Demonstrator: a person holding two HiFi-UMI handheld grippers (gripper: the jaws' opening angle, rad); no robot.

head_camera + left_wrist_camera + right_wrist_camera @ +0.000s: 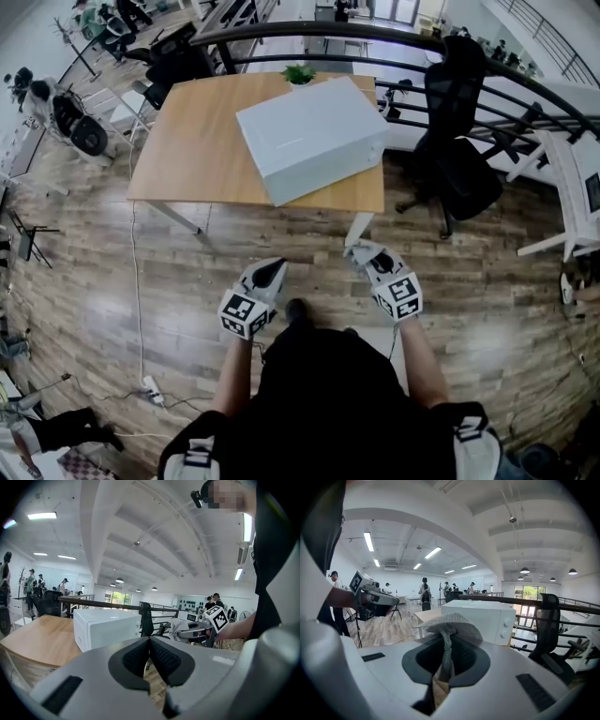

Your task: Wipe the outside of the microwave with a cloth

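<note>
Light wooden rectangular table (187, 159), bearing near its front right corner a boxy white microwave (309, 136), well apart from either tool. Empty left gripper (150, 641) pinched fully together; right gripper (447, 644) clamped on a bunched grey woven cloth (449, 620). Step in hand, seemingly the approach (wiping not yet begun): bring cloth flat against a wall, press evenly, overlap strokes.

You have no text, label, brand or number you can read in any view. The black-and-white square markers (246, 316) on your left claw (272, 270) and right claw (361, 251), lower middle of the head view, carry only patterns.
</note>
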